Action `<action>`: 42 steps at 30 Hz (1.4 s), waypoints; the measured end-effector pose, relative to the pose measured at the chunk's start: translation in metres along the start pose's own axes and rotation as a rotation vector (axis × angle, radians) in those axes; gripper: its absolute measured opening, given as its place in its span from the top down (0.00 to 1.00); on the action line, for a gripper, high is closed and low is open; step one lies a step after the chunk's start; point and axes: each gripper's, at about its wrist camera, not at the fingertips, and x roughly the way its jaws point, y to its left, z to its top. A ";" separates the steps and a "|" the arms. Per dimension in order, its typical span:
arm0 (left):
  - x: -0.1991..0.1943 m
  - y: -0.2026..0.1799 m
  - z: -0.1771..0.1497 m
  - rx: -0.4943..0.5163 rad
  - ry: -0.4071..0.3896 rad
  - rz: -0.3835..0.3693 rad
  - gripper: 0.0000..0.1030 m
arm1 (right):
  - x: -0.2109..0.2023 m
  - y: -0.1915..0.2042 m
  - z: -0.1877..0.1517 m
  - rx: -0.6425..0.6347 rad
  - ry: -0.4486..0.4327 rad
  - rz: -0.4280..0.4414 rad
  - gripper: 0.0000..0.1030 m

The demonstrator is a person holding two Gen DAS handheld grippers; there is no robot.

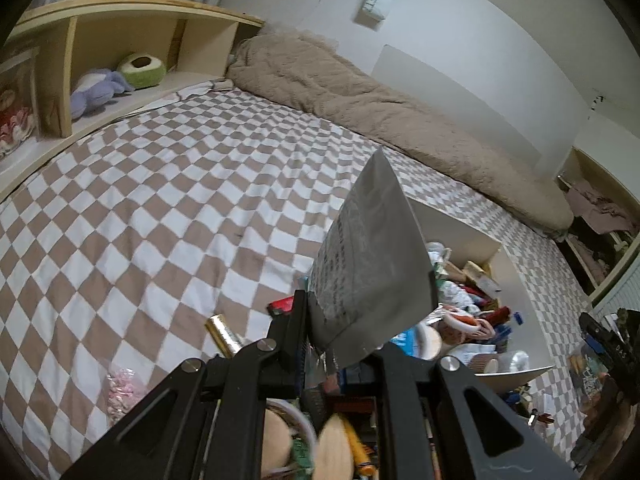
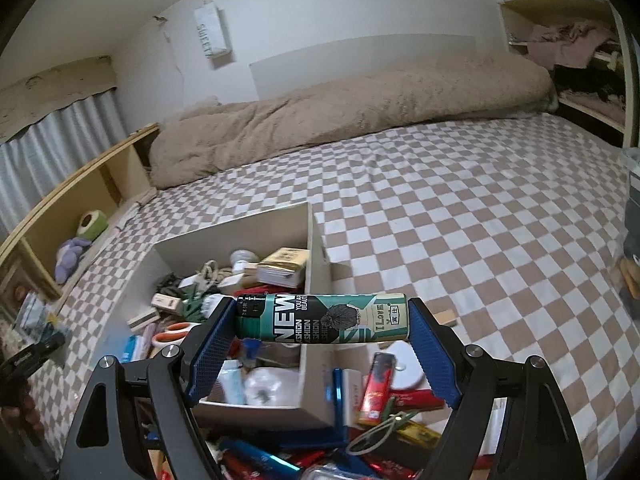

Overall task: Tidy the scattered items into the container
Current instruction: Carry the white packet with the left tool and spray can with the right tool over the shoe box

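My left gripper (image 1: 340, 352) is shut on the bottom edge of a silver foil pouch (image 1: 370, 264), which stands up above the checkered bed. To its right sits the white box (image 1: 456, 224), crowded with small items. My right gripper (image 2: 320, 320) is shut on a teal can (image 2: 320, 319) printed with "NEW", held crosswise by its two ends between the blue pads (image 2: 210, 344). The can hangs over the near right corner of the white box (image 2: 308, 240). Loose items, among them a red lighter (image 2: 376, 384), lie under the right gripper.
A gold tube (image 1: 224, 332) and a bag of pink bits (image 1: 122, 396) lie on the checkered bedspread (image 1: 180, 200) left of the left gripper. A beige duvet (image 2: 340, 108) runs along the wall. Wooden shelves (image 1: 120, 44) with plush toys edge the bed.
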 end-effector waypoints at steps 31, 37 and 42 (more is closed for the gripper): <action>0.101 -0.124 0.080 0.250 0.141 -0.072 0.88 | 0.008 0.028 -0.007 -0.072 0.032 0.088 0.19; 0.148 -0.135 0.073 0.345 0.250 0.028 0.88 | 0.009 0.031 -0.010 -0.075 0.046 0.100 0.19; 0.175 -0.135 0.057 0.437 0.325 0.156 0.88 | 0.011 0.031 -0.010 -0.074 0.056 0.106 0.19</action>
